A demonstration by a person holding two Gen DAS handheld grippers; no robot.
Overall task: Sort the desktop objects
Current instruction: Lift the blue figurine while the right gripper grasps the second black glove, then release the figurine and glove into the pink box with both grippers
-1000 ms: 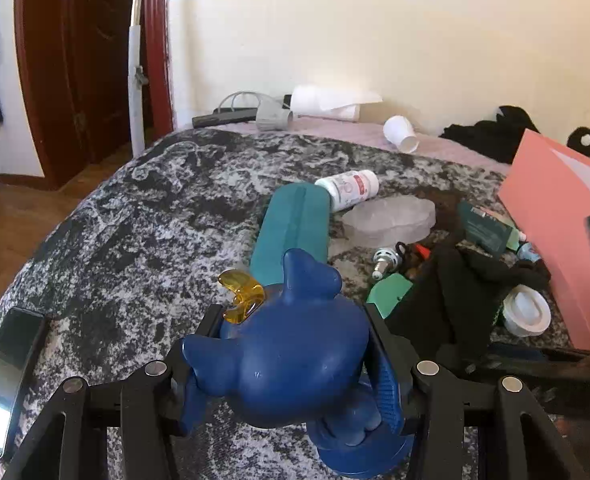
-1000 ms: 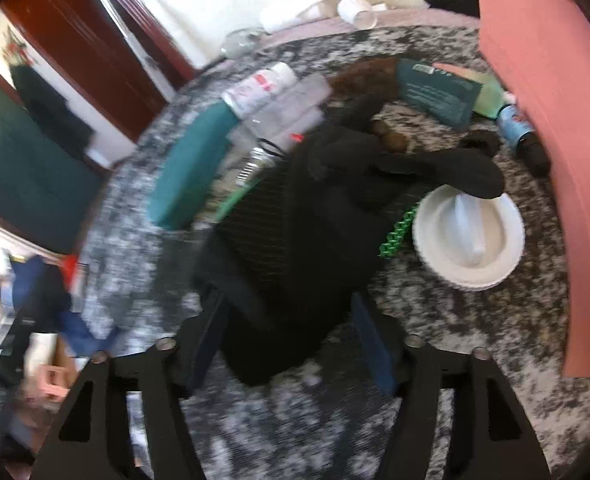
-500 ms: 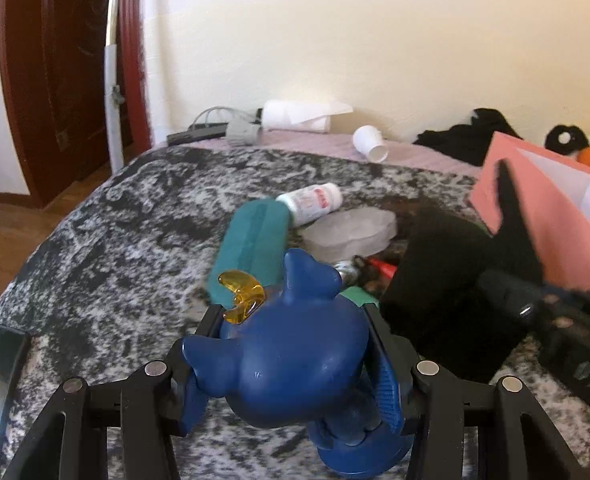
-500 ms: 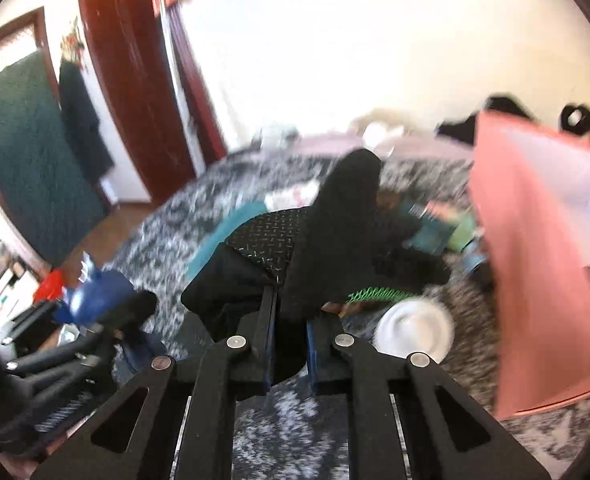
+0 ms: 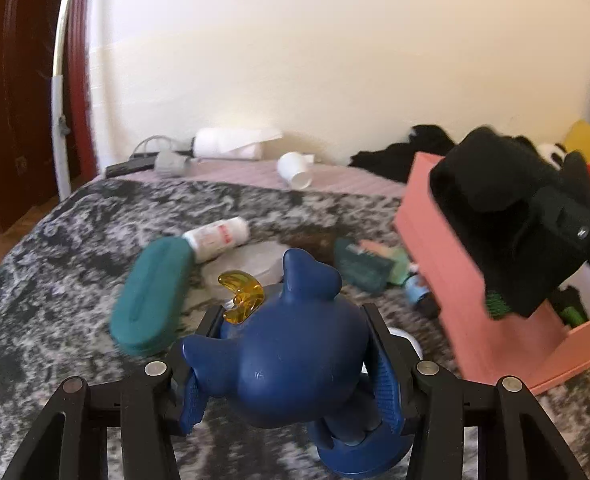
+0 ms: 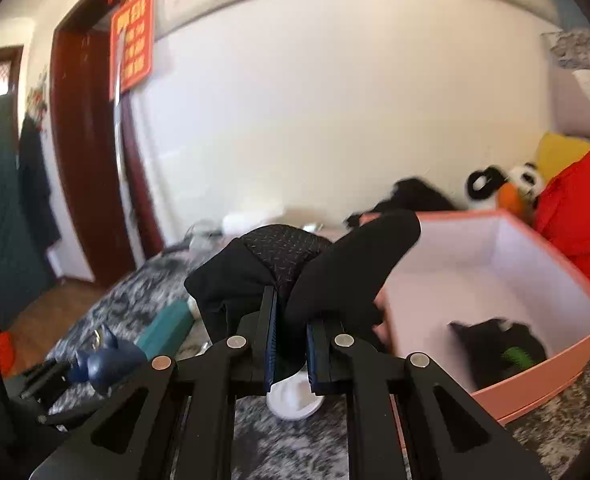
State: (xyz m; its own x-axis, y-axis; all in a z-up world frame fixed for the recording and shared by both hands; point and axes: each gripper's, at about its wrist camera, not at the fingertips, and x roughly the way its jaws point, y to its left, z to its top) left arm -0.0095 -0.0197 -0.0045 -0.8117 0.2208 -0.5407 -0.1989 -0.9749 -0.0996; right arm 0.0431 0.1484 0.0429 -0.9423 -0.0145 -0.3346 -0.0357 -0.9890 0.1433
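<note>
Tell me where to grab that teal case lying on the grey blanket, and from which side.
Take the teal case across its narrow width, near mid-length, coming from above. It lies flat, long and slim with rounded ends, so its long sides give two parallel faces. The white bottle touches its far end, so stay clear of that end. Both tools are full right now.
</note>
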